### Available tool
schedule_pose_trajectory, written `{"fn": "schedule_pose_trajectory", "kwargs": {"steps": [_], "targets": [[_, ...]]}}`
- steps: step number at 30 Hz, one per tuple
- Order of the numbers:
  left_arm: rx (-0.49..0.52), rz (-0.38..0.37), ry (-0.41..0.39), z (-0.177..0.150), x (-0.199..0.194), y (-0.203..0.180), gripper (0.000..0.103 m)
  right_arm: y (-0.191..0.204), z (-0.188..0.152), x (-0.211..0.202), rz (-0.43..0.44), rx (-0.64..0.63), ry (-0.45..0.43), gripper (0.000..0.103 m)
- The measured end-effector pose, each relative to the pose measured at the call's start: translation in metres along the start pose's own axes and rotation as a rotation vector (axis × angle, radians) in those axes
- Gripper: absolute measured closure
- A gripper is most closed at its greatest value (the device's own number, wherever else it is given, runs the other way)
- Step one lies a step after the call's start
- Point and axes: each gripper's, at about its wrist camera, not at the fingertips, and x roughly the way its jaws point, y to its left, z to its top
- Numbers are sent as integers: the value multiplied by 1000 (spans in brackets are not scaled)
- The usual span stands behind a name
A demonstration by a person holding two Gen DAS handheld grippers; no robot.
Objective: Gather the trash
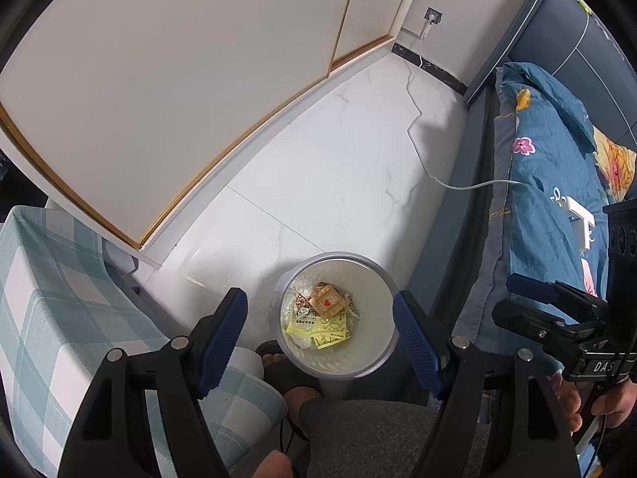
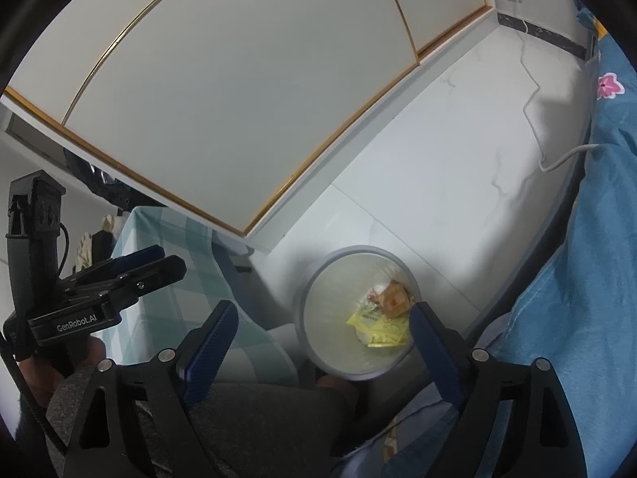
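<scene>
- The left tongs (image 1: pixel 318 324) hang wide apart above the floor, nothing between the blue pads (image 1: pixel 223 332).
- The right tongs (image 2: pixel 324 342) also stand wide and hold nothing; from the left wrist view they show at the right edge (image 1: pixel 529 298), gripped by a hand (image 1: pixel 597 402).
- The left tongs appear again in the right wrist view at the left (image 2: pixel 131 269), above a checked cloth.
- A round grey trash bin (image 1: pixel 382 362) stands on the white marble-look floor (image 1: pixel 338 167), just beside the person's sandalled foot (image 1: pixel 278 358).
- Inside the bin lies the trash (image 1: pixel 322 318): yellow sachets, a small tan packet with a red heart, and some white scraps, all at the bottom.
- A surface covered in a green-and-white checked cloth (image 1: pixel 51 298) sits to the left of the bin.
- A bed with a blue flowered cover (image 1: pixel 549 183) runs along the right, near the bin.
- A white cable (image 1: pixel 418 119) trails from a wall socket (image 1: pixel 432 16) across the floor onto the bed.
- White wardrobe doors with gold trim (image 1: pixel 159 79) fill the upper left.
- The person's grey-clad knee (image 1: pixel 378 434) shows below the bin.
</scene>
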Motion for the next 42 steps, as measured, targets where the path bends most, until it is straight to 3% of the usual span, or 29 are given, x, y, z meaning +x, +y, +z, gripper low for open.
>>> {"fn": "schedule_pose_trajectory", "kwargs": {"steps": [42], "targets": [[-6,2,-18,-4,-10,2,31,5,1,-4,-27,-19,-4,15]]}}
